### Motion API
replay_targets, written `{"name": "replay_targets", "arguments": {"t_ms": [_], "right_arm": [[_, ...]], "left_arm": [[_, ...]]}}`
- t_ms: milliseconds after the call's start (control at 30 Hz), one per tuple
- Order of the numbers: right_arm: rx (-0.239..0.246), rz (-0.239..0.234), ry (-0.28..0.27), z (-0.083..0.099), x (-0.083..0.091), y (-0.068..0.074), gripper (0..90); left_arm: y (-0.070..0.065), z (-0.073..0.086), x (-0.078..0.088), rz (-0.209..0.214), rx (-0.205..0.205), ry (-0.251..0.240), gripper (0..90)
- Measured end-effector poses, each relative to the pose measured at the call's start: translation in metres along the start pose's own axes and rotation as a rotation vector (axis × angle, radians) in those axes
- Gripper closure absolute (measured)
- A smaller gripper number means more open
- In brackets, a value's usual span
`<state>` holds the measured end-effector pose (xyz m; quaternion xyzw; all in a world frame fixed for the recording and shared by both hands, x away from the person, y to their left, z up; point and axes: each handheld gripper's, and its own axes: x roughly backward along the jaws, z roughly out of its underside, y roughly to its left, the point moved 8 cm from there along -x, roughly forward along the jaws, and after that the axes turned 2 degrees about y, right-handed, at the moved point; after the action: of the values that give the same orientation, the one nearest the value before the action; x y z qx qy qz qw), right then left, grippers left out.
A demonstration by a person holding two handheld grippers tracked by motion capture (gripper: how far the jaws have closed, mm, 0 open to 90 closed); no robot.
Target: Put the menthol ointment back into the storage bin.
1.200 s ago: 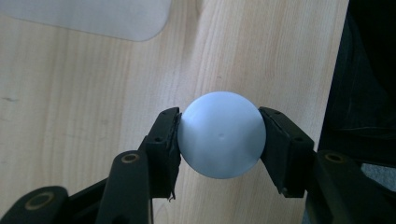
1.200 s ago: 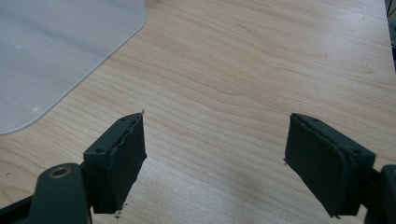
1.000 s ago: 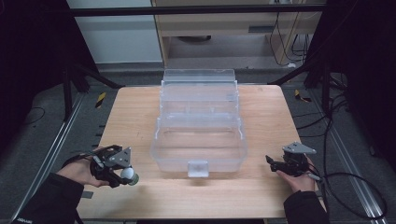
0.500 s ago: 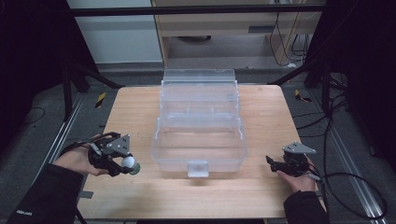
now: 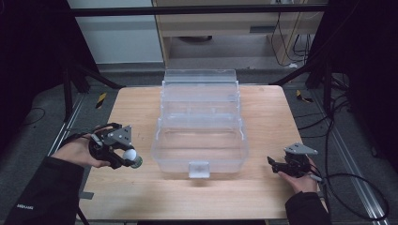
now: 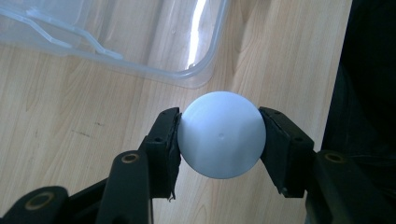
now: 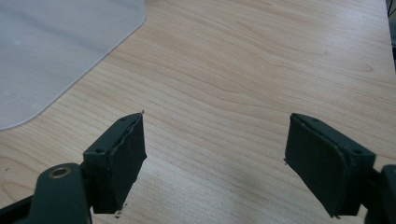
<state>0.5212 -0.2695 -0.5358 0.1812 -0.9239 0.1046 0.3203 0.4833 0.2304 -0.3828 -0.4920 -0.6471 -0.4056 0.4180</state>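
The left gripper [image 5: 123, 157] is clamped on a white ball [image 6: 221, 134] near the worktop's [image 5: 141, 103] left edge, beside the clear box [image 5: 201, 126]. Probably the ball goes inside next. The right gripper [image 7: 214, 161] rests spread apart, holding nothing.

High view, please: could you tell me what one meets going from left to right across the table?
Left gripper holding a white ball → clear plastic box → right gripper, jaws open and empty.
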Motion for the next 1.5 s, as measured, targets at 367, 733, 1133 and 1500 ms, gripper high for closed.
{"name": "replay_targets", "arguments": {"t_ms": [367,733,1133,1500], "right_arm": [[-0.006,-0.011,0.002,0.0,0.0,0.001,20.6],[0.002,-0.009,-0.007,-0.001,0.0,0.0,20.9],[0.0,-0.013,-0.011,-0.001,0.0,0.0,21.0],[0.0,-0.015,-0.017,-0.002,0.0,0.0,21.4]], "left_arm": [[0.01,-0.01,0.004,0.003,0.016,-0.001,50.3],[0.022,-0.03,0.001,0.015,-0.009,0.011,50.3],[0.029,-0.048,-0.003,0.017,-0.02,0.012,50.3],[0.036,-0.061,-0.019,0.037,-0.03,0.008,50.3]]}}
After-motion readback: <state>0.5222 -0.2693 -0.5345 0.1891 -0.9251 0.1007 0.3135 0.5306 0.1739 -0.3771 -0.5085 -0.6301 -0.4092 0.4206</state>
